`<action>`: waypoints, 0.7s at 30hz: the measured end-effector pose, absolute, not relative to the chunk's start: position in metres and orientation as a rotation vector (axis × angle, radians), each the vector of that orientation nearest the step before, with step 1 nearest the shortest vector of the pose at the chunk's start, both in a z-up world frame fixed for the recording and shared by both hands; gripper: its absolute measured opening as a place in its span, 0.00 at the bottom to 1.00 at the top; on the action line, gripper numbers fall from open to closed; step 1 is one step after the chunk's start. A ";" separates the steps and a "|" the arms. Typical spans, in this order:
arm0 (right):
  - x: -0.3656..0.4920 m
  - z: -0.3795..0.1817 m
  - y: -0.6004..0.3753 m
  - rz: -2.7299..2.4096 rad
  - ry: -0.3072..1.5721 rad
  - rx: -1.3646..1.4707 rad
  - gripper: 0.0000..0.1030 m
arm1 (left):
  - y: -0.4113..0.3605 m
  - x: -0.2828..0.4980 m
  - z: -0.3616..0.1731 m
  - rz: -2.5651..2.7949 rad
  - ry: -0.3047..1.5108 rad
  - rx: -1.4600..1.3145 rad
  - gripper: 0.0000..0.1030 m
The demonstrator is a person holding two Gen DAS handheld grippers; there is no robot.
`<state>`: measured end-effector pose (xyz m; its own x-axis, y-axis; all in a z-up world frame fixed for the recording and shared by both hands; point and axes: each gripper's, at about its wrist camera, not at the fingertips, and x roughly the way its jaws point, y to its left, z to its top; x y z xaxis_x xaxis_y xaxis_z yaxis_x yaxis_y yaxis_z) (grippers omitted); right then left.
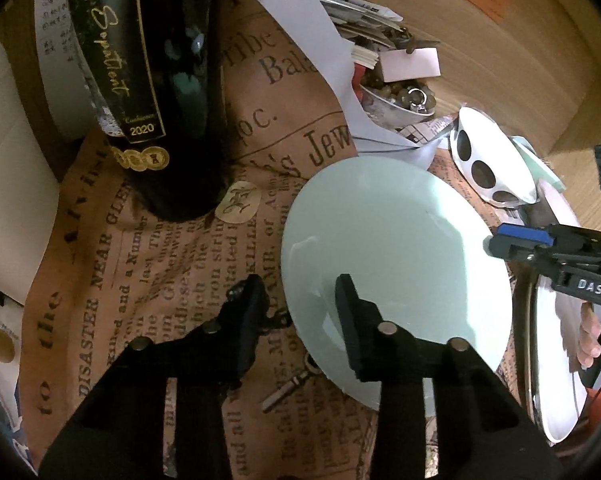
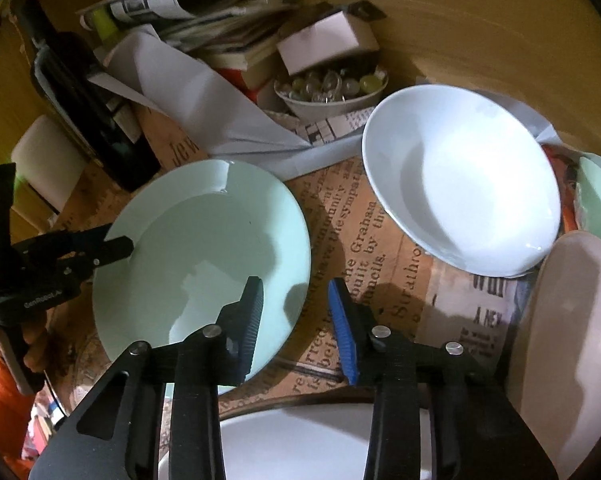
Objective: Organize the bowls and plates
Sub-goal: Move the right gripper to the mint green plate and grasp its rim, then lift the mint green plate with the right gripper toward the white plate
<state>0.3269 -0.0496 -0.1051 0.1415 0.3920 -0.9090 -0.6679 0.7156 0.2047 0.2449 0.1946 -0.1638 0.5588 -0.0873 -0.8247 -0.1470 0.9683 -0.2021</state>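
A pale green plate (image 1: 396,264) lies on the newspaper-print cloth; it also shows in the right wrist view (image 2: 204,256). My left gripper (image 1: 298,316) is open, its jaws astride the plate's near-left rim, one finger over the plate and one outside it. It shows from the side in the right wrist view (image 2: 118,250). My right gripper (image 2: 296,312) is open and empty above the cloth, its left finger over the green plate's right edge. A white bowl (image 2: 460,188) with spots on its outside (image 1: 488,152) sits behind it. A white plate (image 2: 300,440) lies under my right gripper.
A dark wine bottle (image 1: 156,80) stands at the back left. A small bowl of glass beads (image 2: 328,88), papers and books (image 2: 204,32) crowd the back. A pinkish plate (image 2: 572,344) and another green dish (image 2: 600,200) are at the right.
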 end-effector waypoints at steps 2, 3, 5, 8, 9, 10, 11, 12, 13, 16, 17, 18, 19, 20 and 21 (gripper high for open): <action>0.329 -0.110 -0.046 0.779 1.226 -0.275 0.30 | 0.194 0.246 -0.164 0.036 0.982 -0.256 0.32; 0.330 -0.112 -0.044 0.781 1.235 -0.274 0.30 | 0.194 0.246 -0.165 0.036 0.984 -0.254 0.32; 0.329 -0.117 -0.042 0.784 1.252 -0.281 0.29 | 0.192 0.247 -0.165 0.035 0.985 -0.246 0.31; 0.327 -0.122 -0.036 0.788 1.257 -0.295 0.28 | 0.186 0.251 -0.165 0.022 0.987 -0.226 0.25; 0.326 -0.122 -0.035 0.791 1.254 -0.299 0.27 | 0.184 0.251 -0.164 0.029 0.985 -0.217 0.25; 0.323 -0.121 -0.033 0.793 1.252 -0.306 0.26 | 0.184 0.251 -0.164 0.033 0.984 -0.211 0.25; 0.322 -0.121 -0.031 0.787 1.245 -0.314 0.26 | 0.184 0.251 -0.164 0.033 0.983 -0.212 0.25; 0.320 -0.121 -0.029 0.784 1.239 -0.322 0.26 | 0.184 0.251 -0.165 0.032 0.984 -0.216 0.25; 0.319 -0.121 -0.028 0.784 1.233 -0.327 0.26 | 0.185 0.250 -0.165 0.030 0.985 -0.221 0.25; 0.318 -0.118 -0.030 0.792 1.229 -0.311 0.26 | 0.185 0.246 -0.164 0.037 0.982 -0.217 0.25; 0.317 -0.116 -0.031 0.796 1.220 -0.311 0.26 | 0.183 0.244 -0.162 0.040 0.975 -0.207 0.25; 0.315 -0.114 -0.030 0.795 1.208 -0.316 0.26 | 0.181 0.242 -0.160 0.043 0.967 -0.196 0.25; 0.312 -0.111 -0.029 0.794 1.191 -0.327 0.26 | 0.179 0.239 -0.157 0.048 0.957 -0.186 0.25; 0.309 -0.108 -0.028 0.793 1.174 -0.339 0.26 | 0.178 0.237 -0.154 0.054 0.948 -0.176 0.25; 0.307 -0.106 -0.030 0.794 1.164 -0.343 0.26 | 0.176 0.234 -0.151 0.061 0.936 -0.167 0.25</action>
